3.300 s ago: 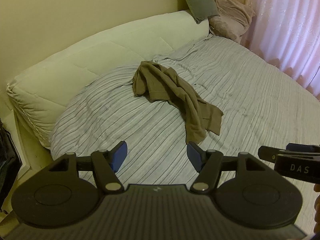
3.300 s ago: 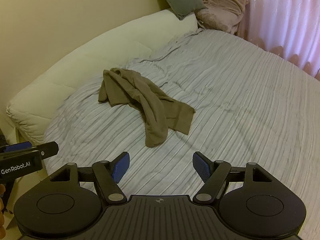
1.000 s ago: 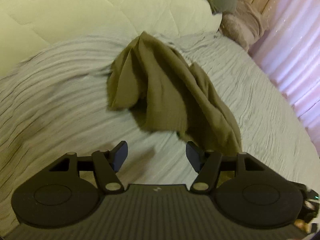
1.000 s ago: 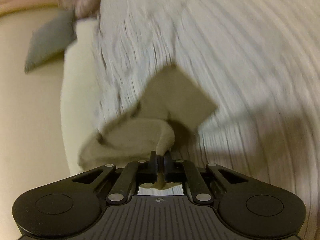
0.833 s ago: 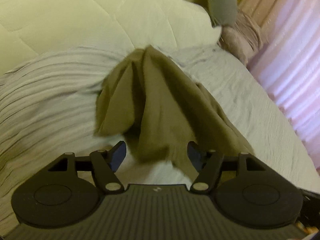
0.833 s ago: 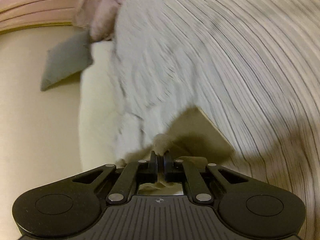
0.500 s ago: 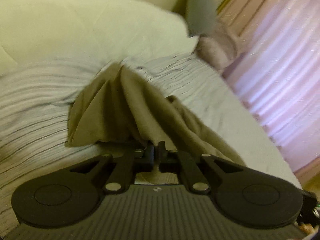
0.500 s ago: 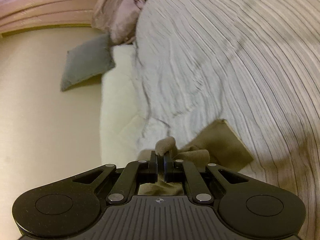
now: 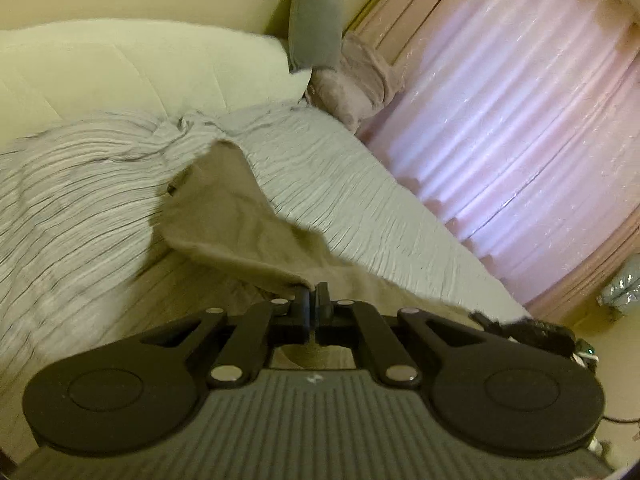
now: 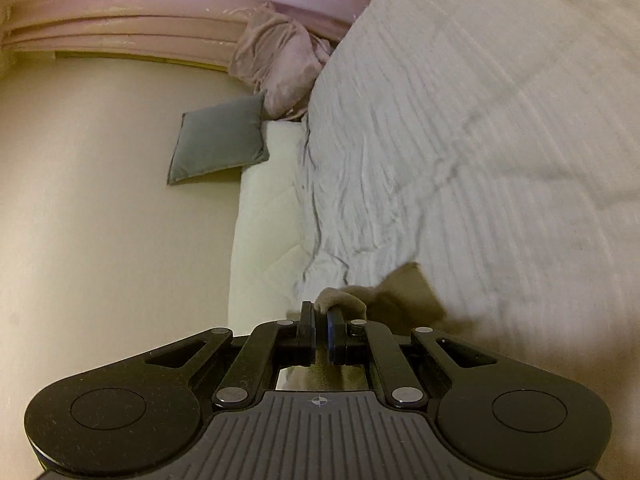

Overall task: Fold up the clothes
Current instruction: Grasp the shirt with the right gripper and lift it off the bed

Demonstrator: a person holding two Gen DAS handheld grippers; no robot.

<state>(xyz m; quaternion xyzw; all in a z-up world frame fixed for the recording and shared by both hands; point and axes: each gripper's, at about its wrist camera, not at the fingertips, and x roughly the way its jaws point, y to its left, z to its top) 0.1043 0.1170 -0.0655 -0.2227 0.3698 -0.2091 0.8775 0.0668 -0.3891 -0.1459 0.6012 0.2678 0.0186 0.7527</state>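
The olive-brown garment point(image 9: 240, 216) hangs pinched in both of your tongs, lifted off the striped bed cover point(image 9: 360, 200). Your left tongs point(image 9: 312, 306) are closed tight on a folded edge of it, with cloth bunched right at the fingertips and more of it showing through the gap behind them. From there the fabric spreads away from you toward the far left as a broad sheet, its far corner rising to a peak over the rumpled part of the cover, and casts a shadow on the bed below. A second stretch of the cloth runs off to the right, toward the dark body of your other tool at the right edge of that view.

Your right tongs point(image 10: 320, 320) are also clamped shut on the garment point(image 10: 404, 296); a small rounded fold pokes out just past the fingertips, and a flat flap lies to the right of them against the bed cover point(image 10: 480, 140).

Farther off, a cream quilted bolster point(image 9: 140, 68) runs along the wall side of the bed. A grey cushion point(image 9: 316, 36) leans at its far end, with a pinkish bundle of fabric point(image 9: 356, 84) just beside it, and pink curtains point(image 9: 500, 128) hang beyond the bed
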